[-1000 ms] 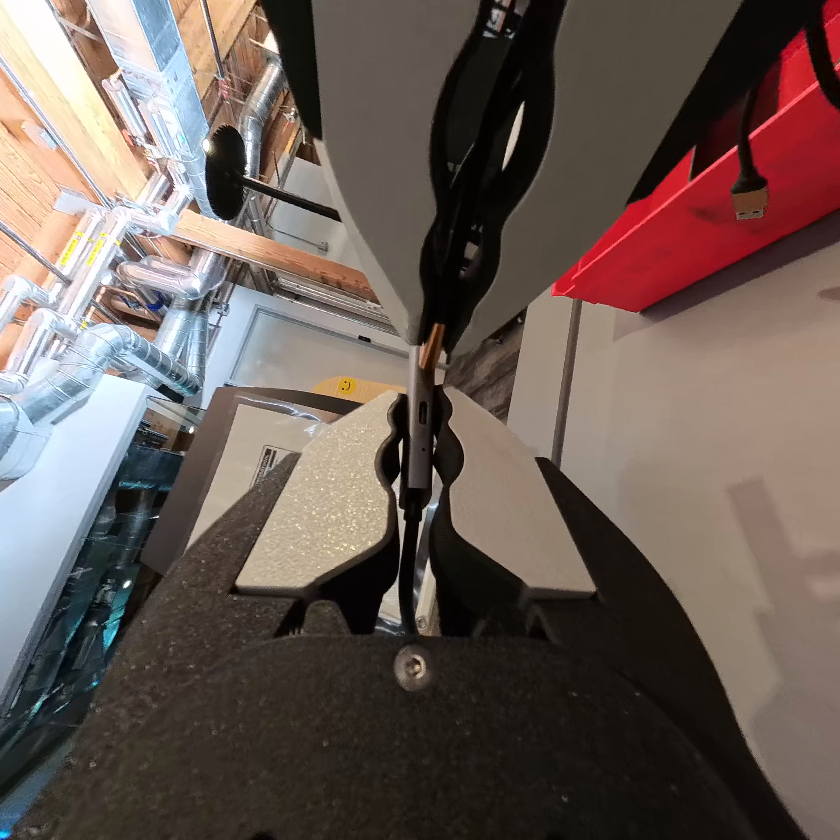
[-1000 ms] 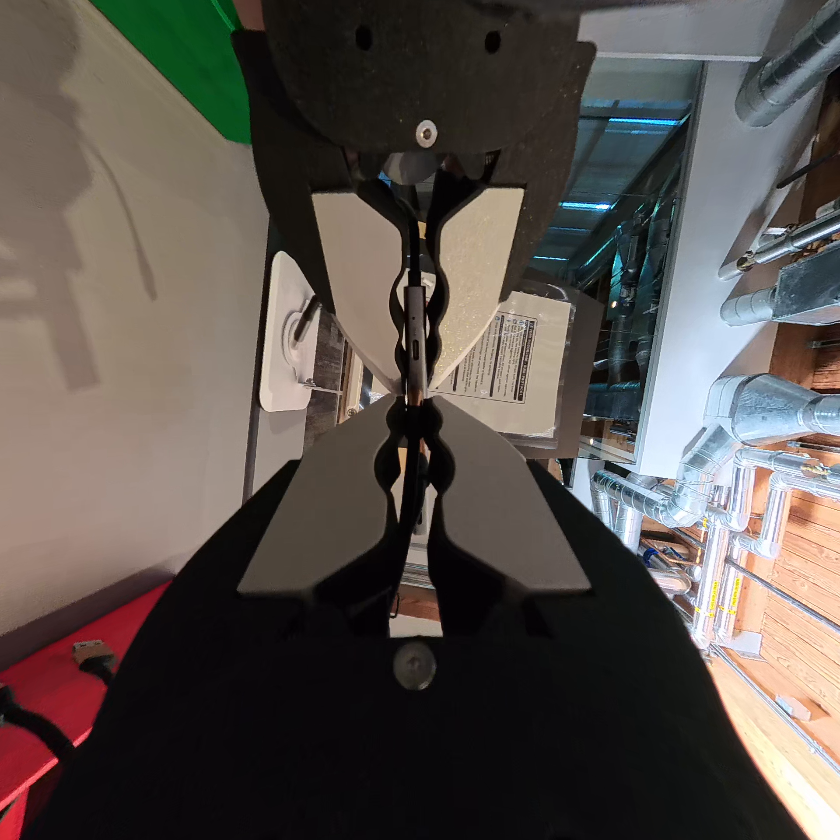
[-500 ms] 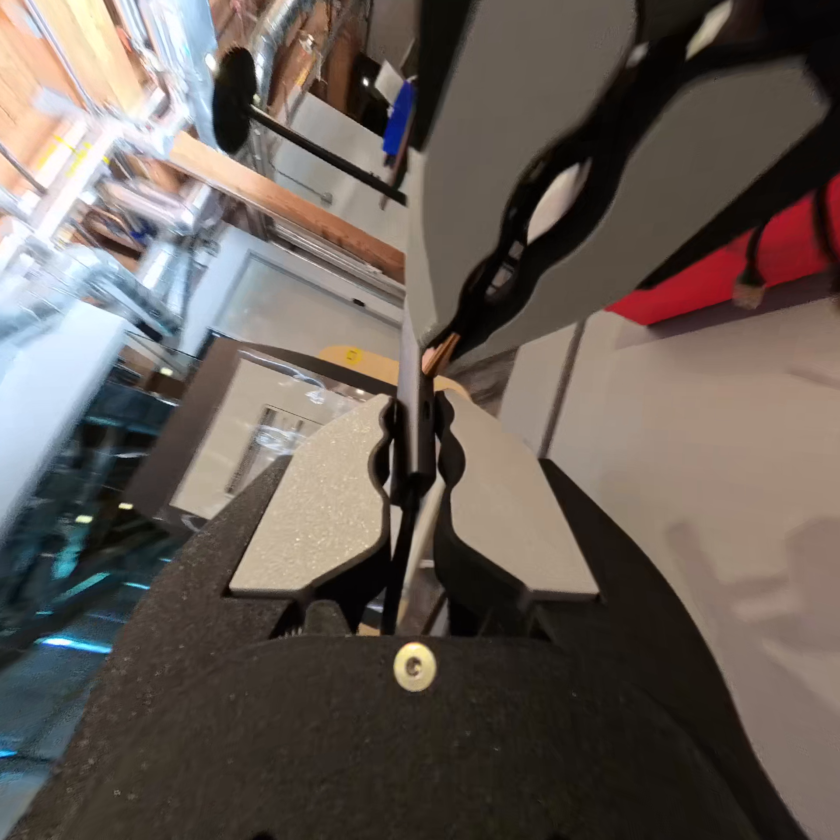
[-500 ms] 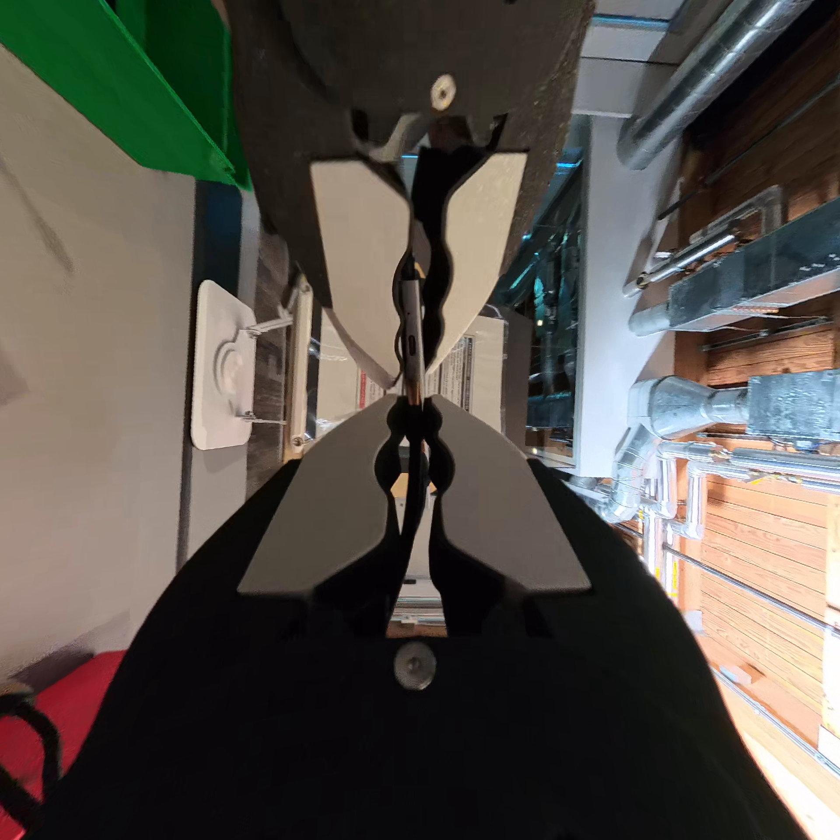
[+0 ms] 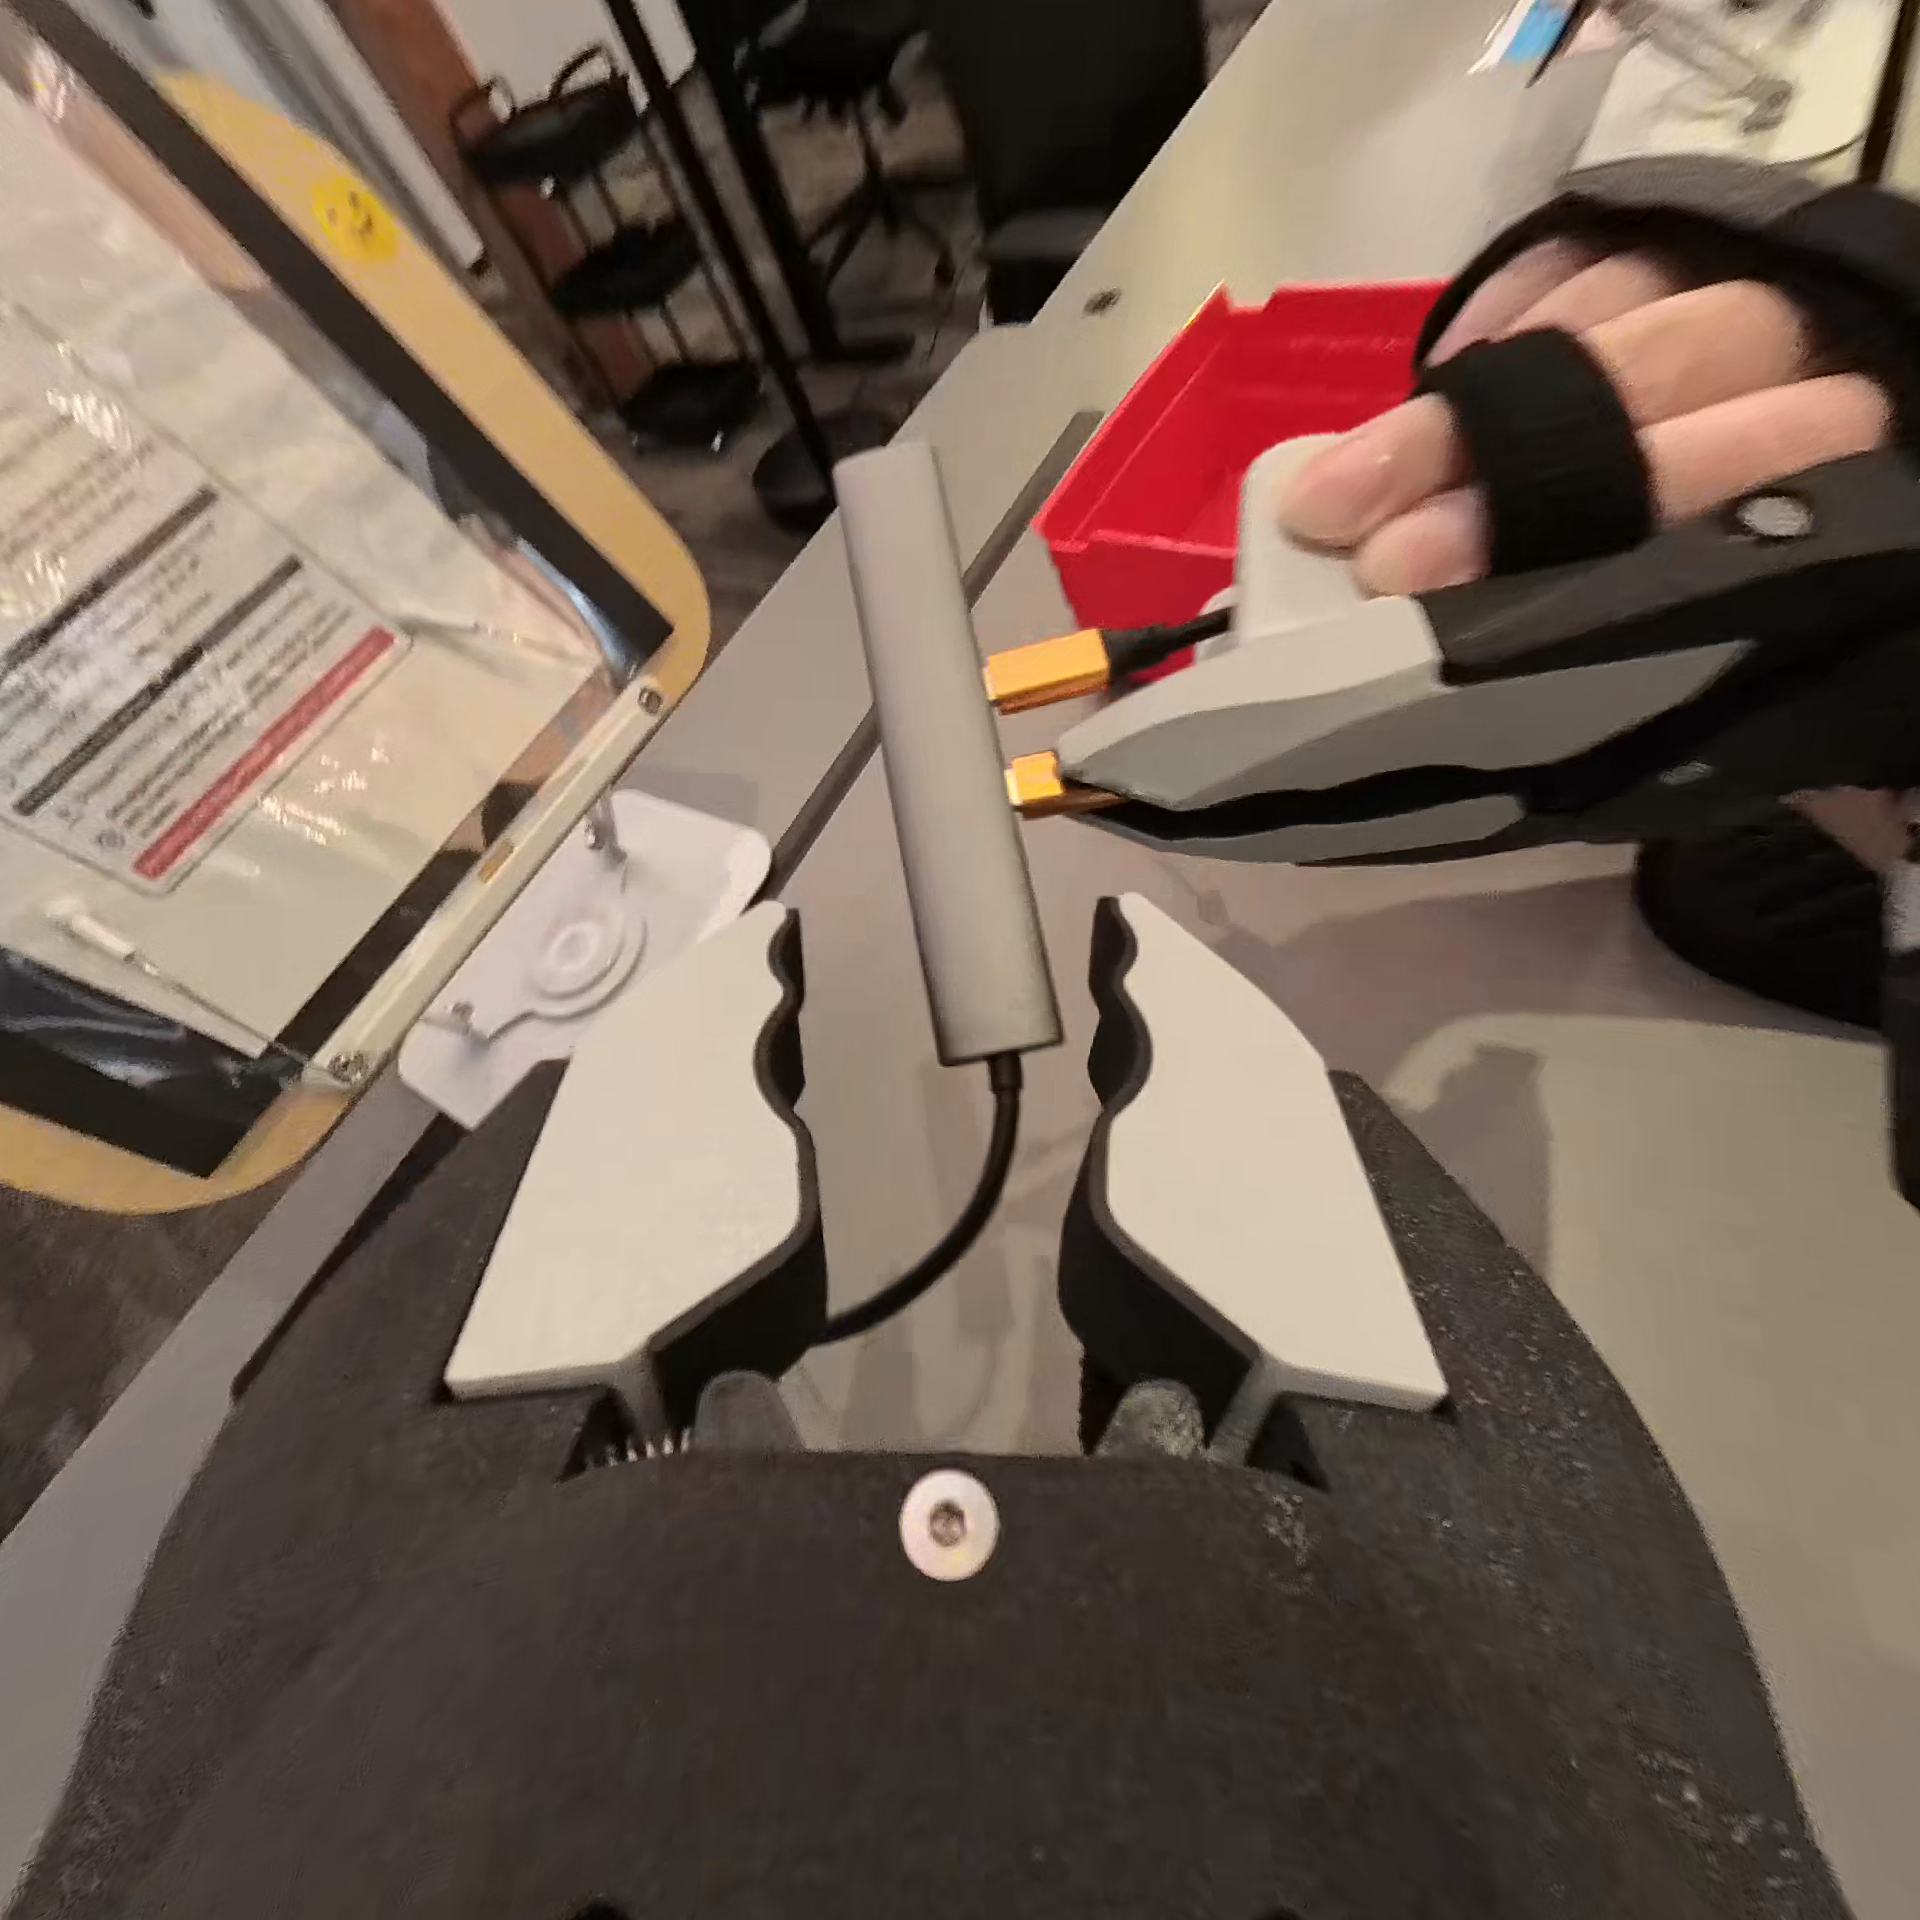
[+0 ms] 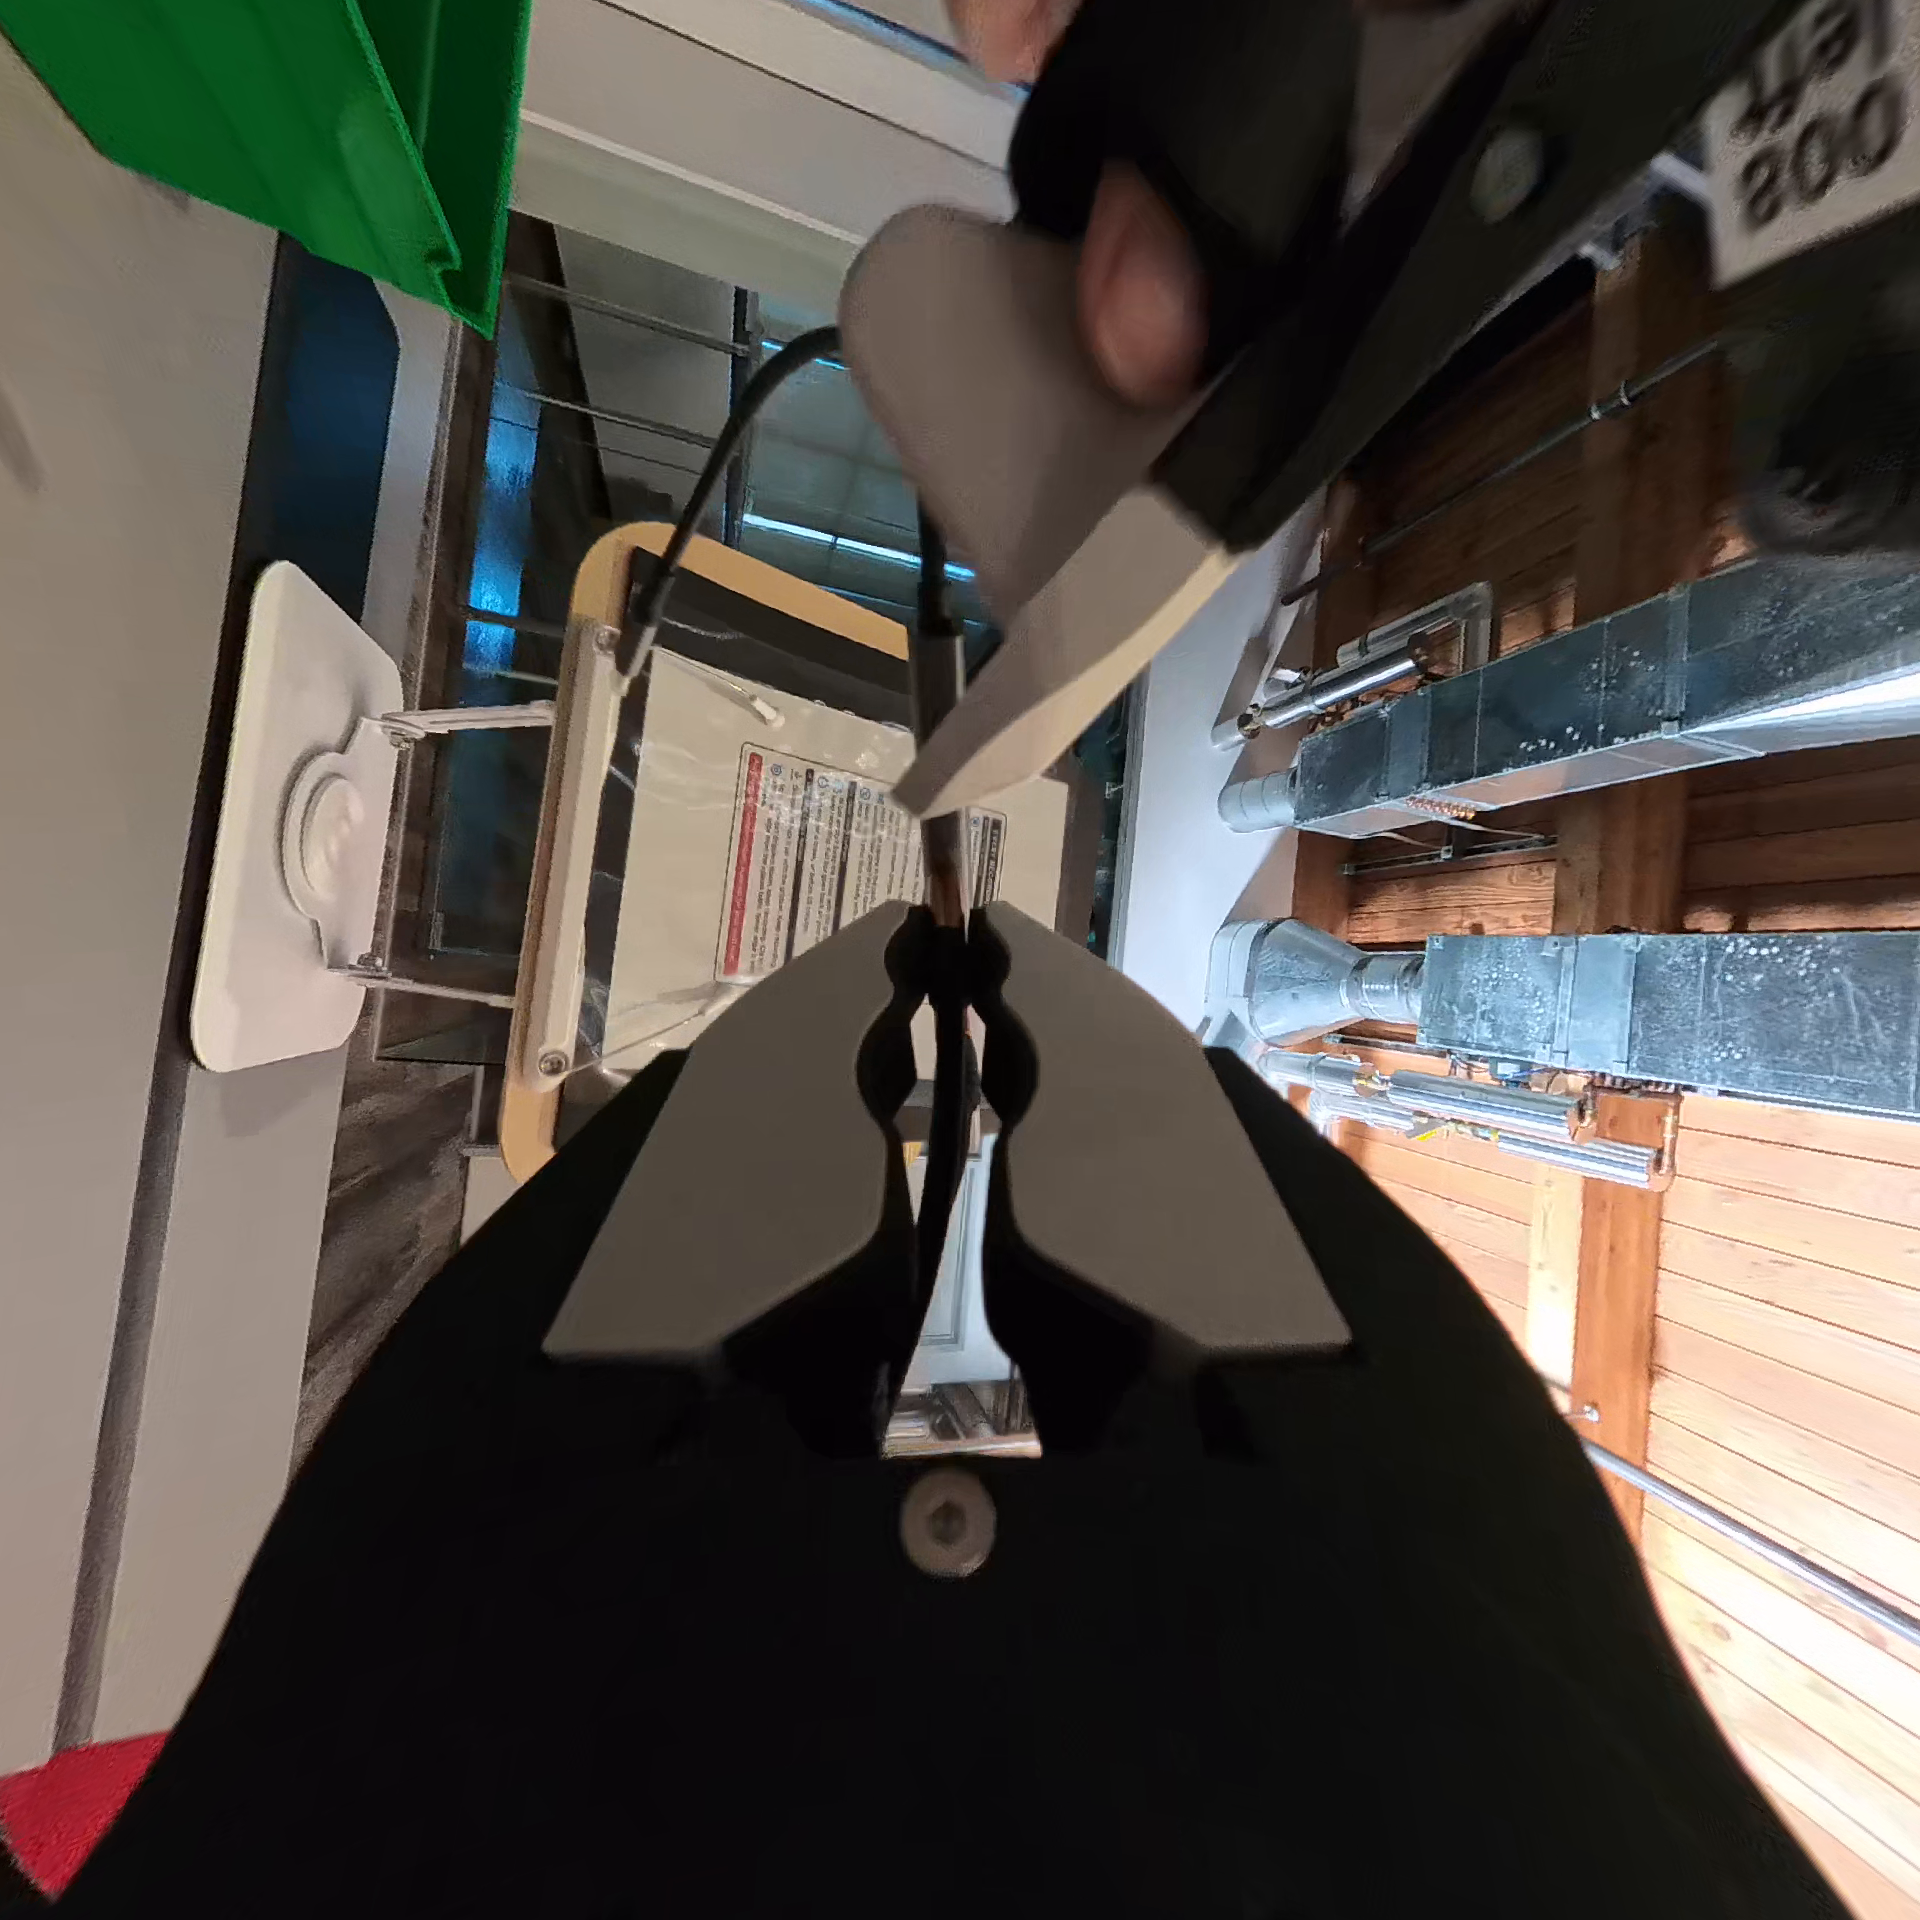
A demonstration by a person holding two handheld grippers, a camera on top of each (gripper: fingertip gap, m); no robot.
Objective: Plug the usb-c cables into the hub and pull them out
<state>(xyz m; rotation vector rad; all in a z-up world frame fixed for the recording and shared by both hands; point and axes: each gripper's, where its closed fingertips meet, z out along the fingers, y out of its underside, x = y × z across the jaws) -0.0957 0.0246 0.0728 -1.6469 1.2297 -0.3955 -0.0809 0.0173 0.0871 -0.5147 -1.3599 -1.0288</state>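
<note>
The grey bar-shaped hub [image 5: 935,727] sits just ahead of my left gripper [image 5: 945,914], which is open. The hub's near end and black cord lie between the fingertips, untouched. Two gold USB-C plugs meet the hub's right side. My right gripper [image 5: 1075,779], held by a gloved hand, comes in from the right and is shut on the lower plug [image 5: 1037,781]. The upper plug [image 5: 1044,670] is free of any gripper. In the right wrist view my right gripper [image 6: 940,914] is shut on the black cable. One left finger [image 6: 1039,623] hides most of the hub.
A red bin [image 5: 1195,468] stands on the grey table [image 5: 1558,1143] beyond the right gripper. A tan-framed sign [image 5: 312,623] on a white base plate [image 5: 582,956] stands at the left. A green bin [image 6: 312,135] shows at the right wrist view's top left. The grippers are tip to tip, or close to it.
My left gripper has opened and let go of the hub, and its view has swung from the ceiling down to the table. The right gripper stays shut on its cable.
</note>
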